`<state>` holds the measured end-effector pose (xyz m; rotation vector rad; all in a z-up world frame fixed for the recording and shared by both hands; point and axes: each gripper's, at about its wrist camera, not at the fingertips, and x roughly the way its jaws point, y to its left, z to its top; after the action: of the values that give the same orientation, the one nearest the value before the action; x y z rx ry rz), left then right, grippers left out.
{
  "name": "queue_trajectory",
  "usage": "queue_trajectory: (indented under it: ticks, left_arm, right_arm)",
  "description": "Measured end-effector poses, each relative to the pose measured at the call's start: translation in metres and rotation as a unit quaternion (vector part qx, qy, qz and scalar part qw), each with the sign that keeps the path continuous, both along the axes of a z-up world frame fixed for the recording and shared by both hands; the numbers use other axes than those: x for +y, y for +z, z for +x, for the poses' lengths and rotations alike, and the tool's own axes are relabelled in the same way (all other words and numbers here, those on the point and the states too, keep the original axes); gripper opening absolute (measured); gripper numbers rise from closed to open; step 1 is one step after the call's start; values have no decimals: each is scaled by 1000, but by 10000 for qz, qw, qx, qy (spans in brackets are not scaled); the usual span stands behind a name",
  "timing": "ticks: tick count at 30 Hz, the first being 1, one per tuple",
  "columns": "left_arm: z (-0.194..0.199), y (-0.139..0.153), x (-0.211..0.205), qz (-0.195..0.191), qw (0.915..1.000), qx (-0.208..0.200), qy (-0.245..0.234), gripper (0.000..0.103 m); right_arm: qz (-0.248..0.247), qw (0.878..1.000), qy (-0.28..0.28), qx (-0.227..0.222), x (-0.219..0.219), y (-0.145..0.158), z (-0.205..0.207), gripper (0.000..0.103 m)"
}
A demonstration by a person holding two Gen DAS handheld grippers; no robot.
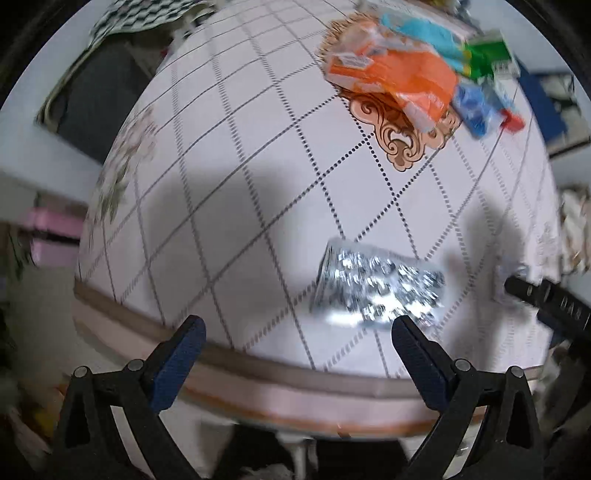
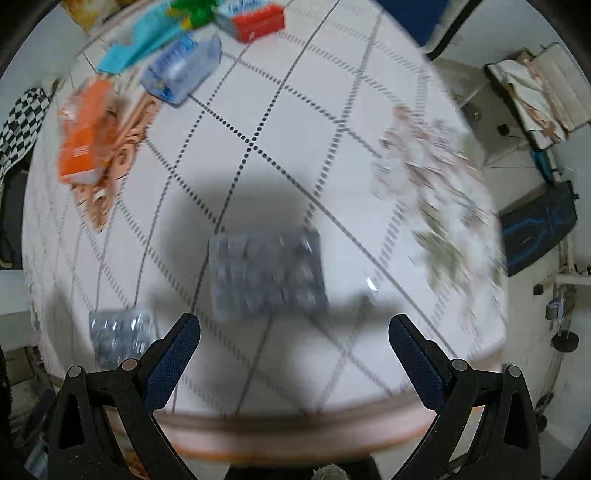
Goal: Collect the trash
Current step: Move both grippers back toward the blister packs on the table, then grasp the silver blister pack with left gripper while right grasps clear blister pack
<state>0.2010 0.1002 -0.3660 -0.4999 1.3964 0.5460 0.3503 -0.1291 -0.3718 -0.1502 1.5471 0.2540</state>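
Observation:
A silver blister pack (image 1: 376,286) lies on the round table (image 1: 258,166) near its front edge, just beyond my open left gripper (image 1: 299,328). In the right wrist view a second, larger grey blister pack (image 2: 267,275) lies ahead of my open right gripper (image 2: 295,326), blurred, with the smaller silver blister pack (image 2: 120,332) at the left. Farther back lie an orange wrapper (image 1: 399,81), a light blue glove (image 1: 424,33), a green box (image 1: 487,55), a blue packet (image 1: 476,107) and a red box (image 2: 258,22). Neither gripper holds anything.
The white tablecloth has a grid pattern, a tan ornament (image 1: 399,136) and a floral border (image 2: 436,192). The other gripper's black body (image 1: 546,302) shows at the right of the left wrist view. A checkered cloth (image 1: 144,14) hangs beyond the table. Bags and boxes (image 2: 535,225) stand on the floor.

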Motion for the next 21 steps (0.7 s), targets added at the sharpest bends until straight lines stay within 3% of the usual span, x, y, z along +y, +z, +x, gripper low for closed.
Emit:
queue_trajectory:
  ticks: [3,7,9,13,16,18,19,21]
  left_arm:
    - [14,-11,2,-52,9997,189,-110,103]
    - [32,-31,-5,-592,9973,338,-257,103]
    - [39,-39,-12,-709,9958,424,-395,103]
    - [52,-60,-28,-824,9930,599,-590,102]
    - [55,-58,-30,-609,9964,406,-432,100]
    - [56,-55,-32,-436,9974,350,-448,95]
    - [57,-52,-32,-360,9978,310,-464,87]
    - [58,-44,-28,-393,9981,141,-452,57]
  right_arm:
    - [-88,9997,151,182,17,-21,15,103]
    - [-322,9988,354,-57,30,-23,14,94]
    - [-362,9982,446,-191,28,-18,13,71]
    - [-159,9974,706,-63,21,-10,16,68]
    - [-33,9974,722,61,17,-9,22,66]
    - [25,9973,731,93,15,-8,24,64]
    - [43,9973,731,101,15,-7,25,64]
    - [76,9971,749,117,12,-6,26,64]
